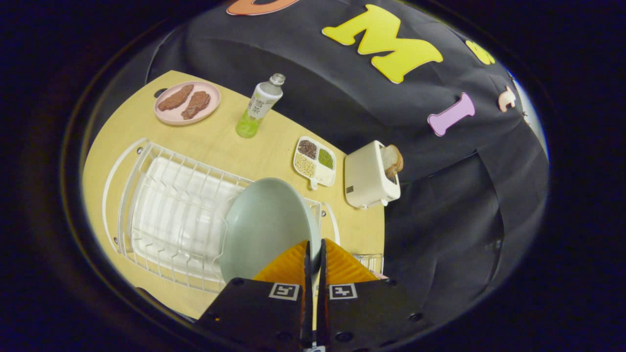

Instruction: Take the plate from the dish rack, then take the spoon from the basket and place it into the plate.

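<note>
I am pinching the plate [266, 227] by its rim, my gripper [315, 254] pressed together on its near edge, one finger on each face. The plate is standing on edge, tilted, over the right end of the rack [166, 215], which is sitting on the table [215, 142]. This is the first step, taking the plate out. Next I judge it needs carrying clear of the wires and laying flat on bare table, before the spoon. A wire basket [369, 261] is peeking just beyond my fingers; the toaster [369, 181] is standing farther off.
</note>
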